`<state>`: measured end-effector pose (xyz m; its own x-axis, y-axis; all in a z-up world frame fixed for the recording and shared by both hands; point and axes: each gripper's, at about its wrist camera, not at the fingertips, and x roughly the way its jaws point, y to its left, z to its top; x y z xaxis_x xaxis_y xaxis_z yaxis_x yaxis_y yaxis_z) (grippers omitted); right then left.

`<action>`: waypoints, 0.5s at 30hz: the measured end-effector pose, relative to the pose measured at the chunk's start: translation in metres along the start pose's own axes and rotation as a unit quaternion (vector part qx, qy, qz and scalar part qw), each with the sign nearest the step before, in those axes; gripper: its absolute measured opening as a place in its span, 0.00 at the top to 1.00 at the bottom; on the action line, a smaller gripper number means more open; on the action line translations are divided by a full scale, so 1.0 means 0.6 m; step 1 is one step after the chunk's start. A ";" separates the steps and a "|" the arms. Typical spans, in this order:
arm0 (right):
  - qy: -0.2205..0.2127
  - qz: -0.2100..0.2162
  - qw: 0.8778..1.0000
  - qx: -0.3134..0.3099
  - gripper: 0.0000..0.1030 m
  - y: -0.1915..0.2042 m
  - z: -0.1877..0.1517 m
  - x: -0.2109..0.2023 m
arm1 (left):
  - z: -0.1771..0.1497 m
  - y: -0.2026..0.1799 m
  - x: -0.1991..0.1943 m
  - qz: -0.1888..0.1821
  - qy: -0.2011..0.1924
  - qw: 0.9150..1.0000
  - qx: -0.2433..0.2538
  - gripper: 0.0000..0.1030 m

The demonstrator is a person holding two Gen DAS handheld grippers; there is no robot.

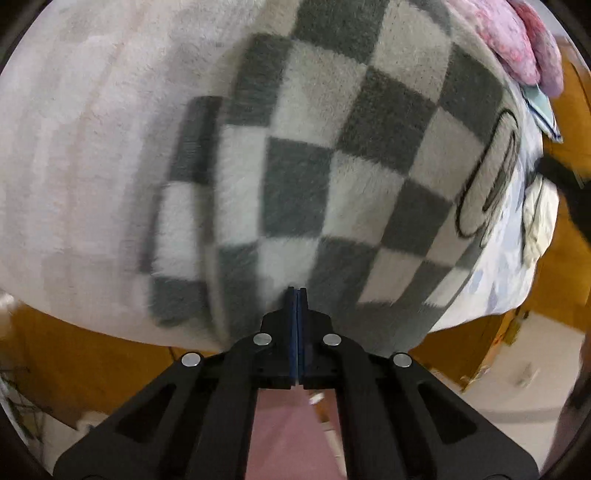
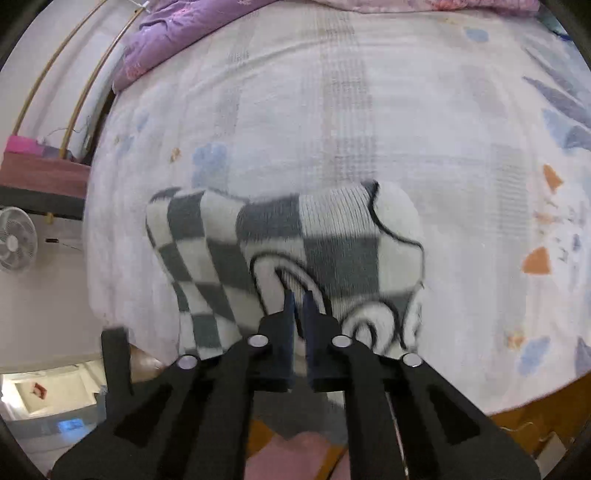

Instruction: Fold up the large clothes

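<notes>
A fluffy grey-and-white checkered garment [image 1: 332, 177] with black looping lettering lies on the bed. In the left wrist view my left gripper [image 1: 296, 291] is shut on its near edge, the blue pads pressed together on the fabric. In the right wrist view the same garment [image 2: 332, 251] is bunched and partly lifted, and my right gripper [image 2: 298, 295] is shut on its near edge by the lettering, the pads close with cloth between them.
The bed sheet [image 2: 332, 110] is pale with blue and orange patches. A purple quilt [image 2: 177, 33] lies at the far left, pink bedding [image 1: 517, 40] at the far right. A white fan [image 2: 16, 240] stands on the floor. Wooden bed frame [image 1: 74, 350] is below.
</notes>
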<state>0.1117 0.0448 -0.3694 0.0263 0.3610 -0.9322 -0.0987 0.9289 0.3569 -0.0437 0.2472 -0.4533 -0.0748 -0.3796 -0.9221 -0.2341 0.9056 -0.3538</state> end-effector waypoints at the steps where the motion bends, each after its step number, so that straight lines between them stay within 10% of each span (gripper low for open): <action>1: 0.004 0.002 1.000 -0.002 0.96 -0.001 0.023 0.026 | -0.005 0.013 -0.005 0.016 -0.002 1.000 0.003 1.00; 7: 0.053 0.086 0.993 0.060 1.00 -0.050 0.089 0.182 | 0.019 0.078 0.000 0.081 -0.001 0.996 -0.026 1.00; 11: 0.057 0.010 0.998 -0.002 1.00 0.005 0.095 0.148 | 0.036 0.072 -0.033 0.136 0.008 0.991 -0.015 0.99; 15: 0.041 0.025 0.999 -0.001 0.97 -0.006 0.088 0.068 | 0.055 0.056 -0.111 0.203 -0.029 0.979 0.002 0.83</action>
<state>0.1658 0.0603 -0.4054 -0.0593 0.3989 -0.9151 -0.0995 0.9098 0.4030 -0.0145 0.3090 -0.4091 -0.1052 0.0223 -0.9942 -0.1925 0.9804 0.0423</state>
